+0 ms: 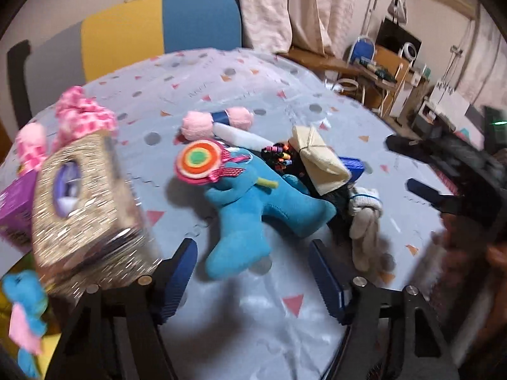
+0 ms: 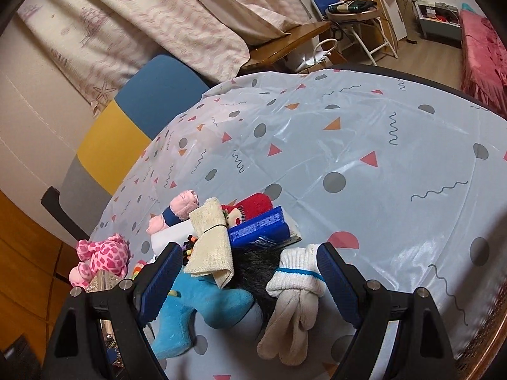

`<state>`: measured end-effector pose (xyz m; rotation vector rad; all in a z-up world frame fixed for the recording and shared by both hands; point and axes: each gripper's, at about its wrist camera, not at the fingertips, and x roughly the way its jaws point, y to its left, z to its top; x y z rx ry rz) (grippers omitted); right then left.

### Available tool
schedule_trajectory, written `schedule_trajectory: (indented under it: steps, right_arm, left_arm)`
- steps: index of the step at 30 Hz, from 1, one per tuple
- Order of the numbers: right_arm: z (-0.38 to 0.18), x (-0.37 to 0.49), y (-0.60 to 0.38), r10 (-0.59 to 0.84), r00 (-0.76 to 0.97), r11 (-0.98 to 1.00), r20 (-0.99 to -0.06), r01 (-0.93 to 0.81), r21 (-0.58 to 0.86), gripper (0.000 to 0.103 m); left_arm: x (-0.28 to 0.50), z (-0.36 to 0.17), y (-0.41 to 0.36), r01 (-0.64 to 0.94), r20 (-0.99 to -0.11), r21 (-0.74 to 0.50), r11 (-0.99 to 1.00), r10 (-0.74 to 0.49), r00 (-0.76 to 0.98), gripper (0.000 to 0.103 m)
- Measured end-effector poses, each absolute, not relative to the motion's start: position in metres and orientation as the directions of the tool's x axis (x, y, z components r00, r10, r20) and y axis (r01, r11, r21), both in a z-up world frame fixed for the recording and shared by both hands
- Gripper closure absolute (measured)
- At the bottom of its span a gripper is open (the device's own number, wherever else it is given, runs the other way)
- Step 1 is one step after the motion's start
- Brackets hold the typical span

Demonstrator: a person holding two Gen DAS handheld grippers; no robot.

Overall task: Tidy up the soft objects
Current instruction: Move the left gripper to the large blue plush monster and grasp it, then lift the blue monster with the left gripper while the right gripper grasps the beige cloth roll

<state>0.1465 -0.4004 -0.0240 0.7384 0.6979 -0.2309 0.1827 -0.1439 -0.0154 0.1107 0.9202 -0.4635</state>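
Note:
A heap of soft things lies on the patterned tablecloth [image 2: 364, 145]. A blue plush toy [image 1: 253, 209] sprawls in front of my left gripper [image 1: 253, 281], which is open, one leg of the toy reaching in between the pads without touching them. A felt lollipop [image 1: 198, 161] rests on the toy's head. A cream cloth bundle [image 2: 210, 237], a black fuzzy piece [image 2: 253, 262] and knotted white gloves [image 2: 294, 294] lie by my open right gripper [image 2: 250, 281]. The gloves sit just inside its right finger. The blue plush toy [image 2: 202, 310] lies by its left finger.
A glittery tissue box [image 1: 85, 205] stands close on the left, with a pink checked plush [image 1: 82, 117] behind it. A pink-ended dumbbell plush [image 1: 218, 120], a blue box [image 2: 259, 228] and a red item [image 2: 256, 204] lie behind the heap. A grey, yellow and blue chair [image 1: 142, 31] stands beyond the table.

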Motion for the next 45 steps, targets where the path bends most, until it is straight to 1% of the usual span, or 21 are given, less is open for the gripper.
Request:
schedule_trajectory:
  steps: [4, 6, 12, 13, 14, 15, 17, 19, 22, 28, 35, 39, 43, 45]
  right_arm:
    - [-0.025, 0.147, -0.401, 0.06, 0.758, 0.722, -0.65, 0.416, 0.552, 0.015]
    - [-0.025, 0.148, -0.401, 0.069, 0.758, 0.718, -0.649, 0.413, 0.559, 0.015]
    - [-0.027, 0.151, -0.4, 0.095, 0.755, 0.717, -0.649, 0.4, 0.57, 0.015]
    - [-0.027, 0.151, -0.4, 0.095, 0.755, 0.718, -0.649, 0.4, 0.569, 0.015]
    - [-0.028, 0.152, -0.4, 0.093, 0.753, 0.718, -0.651, 0.402, 0.568, 0.015]
    - [-0.028, 0.152, -0.4, 0.091, 0.752, 0.718, -0.653, 0.405, 0.566, 0.015]
    - [-0.028, 0.151, -0.401, 0.082, 0.752, 0.716, -0.654, 0.412, 0.563, 0.015]
    - [-0.028, 0.149, -0.403, 0.067, 0.756, 0.709, -0.651, 0.423, 0.564, 0.015]
    - [-0.031, 0.146, -0.411, 0.062, 0.762, 0.675, -0.645, 0.444, 0.589, 0.015]
    - [-0.038, 0.145, -0.42, 0.079, 0.755, 0.633, -0.651, 0.466, 0.618, 0.015]
    - [-0.042, 0.152, -0.41, 0.109, 0.728, 0.663, -0.677, 0.455, 0.595, 0.015]
    - [-0.045, 0.157, -0.403, 0.131, 0.71, 0.689, -0.692, 0.437, 0.579, 0.015]
    - [-0.048, 0.161, -0.398, 0.14, 0.688, 0.705, -0.713, 0.437, 0.559, 0.015]
    - [-0.049, 0.163, -0.397, 0.14, 0.678, 0.71, -0.722, 0.439, 0.55, 0.015]
  left_arm:
    - [0.209, -0.04, -0.166, 0.434, -0.824, -0.075, 0.898, -0.301, 0.481, 0.031]
    - [0.223, -0.055, -0.174, 0.421, -0.845, -0.049, 0.906, -0.262, 0.466, 0.031]
    - [0.249, -0.082, -0.192, 0.433, -0.866, 0.01, 0.901, -0.208, 0.454, 0.031]
    - [0.253, -0.086, -0.195, 0.432, -0.869, 0.011, 0.902, -0.205, 0.45, 0.042]
    - [0.257, -0.092, -0.195, 0.431, -0.877, -0.002, 0.902, -0.209, 0.432, 0.06]
    - [0.259, -0.097, -0.195, 0.43, -0.884, -0.012, 0.903, -0.21, 0.418, 0.061]
    - [0.258, -0.104, -0.193, 0.419, -0.891, 0.027, 0.907, -0.168, 0.422, 0.064]
    - [0.251, -0.102, -0.188, 0.429, -0.88, 0.023, 0.903, -0.185, 0.437, 0.065]
    - [0.231, -0.09, -0.179, 0.453, -0.859, 0.053, 0.89, -0.191, 0.476, 0.065]
    - [0.173, -0.076, -0.151, 0.512, -0.826, 0.101, 0.853, -0.214, 0.521, 0.064]
    - [0.109, -0.097, -0.115, 0.522, -0.856, 0.062, 0.851, -0.224, 0.467, 0.063]
    - [0.09, -0.1, -0.095, 0.51, -0.835, 0.033, 0.86, -0.257, 0.487, 0.062]
    - [0.086, -0.103, -0.083, 0.481, -0.815, -0.032, 0.876, -0.301, 0.495, 0.061]
    - [0.081, -0.105, -0.082, 0.481, -0.804, -0.021, 0.877, -0.301, 0.514, 0.061]
